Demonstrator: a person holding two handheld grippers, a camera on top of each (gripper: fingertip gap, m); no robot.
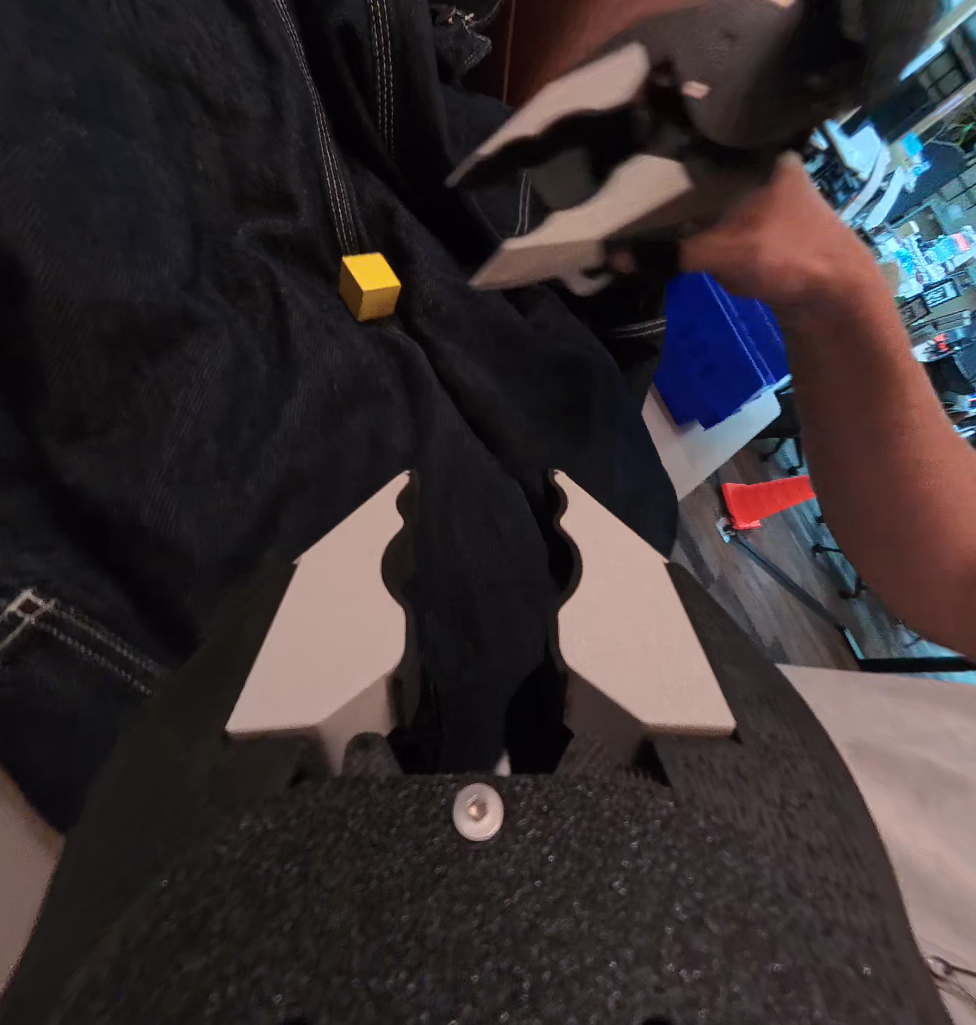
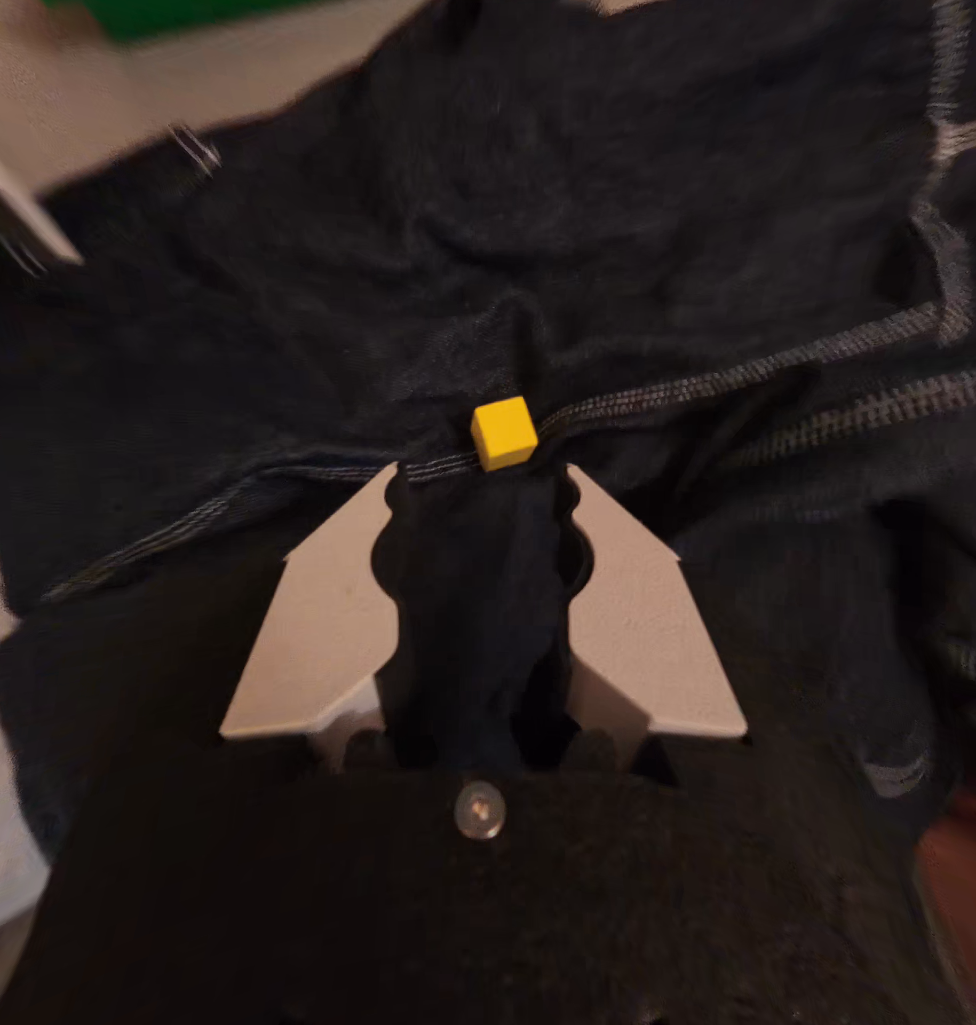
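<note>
Left gripper [image 1: 483, 477] clenched on a fold of dark stitched denim garment [image 1: 169, 333]; right gripper [image 2: 483, 471] pinching it too, small yellow cube [image 2: 503, 432] resting just beyond its tips.

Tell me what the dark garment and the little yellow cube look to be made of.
Dark garment: looks like black or deep indigo denim, matte, with a fine twill weave and pale contrast double stitching along its seams.
Yellow cube: likely painted wood or hard plastic; flat faces, crisp edges, an even satin yellow. The pictures cannot settle which.
</note>
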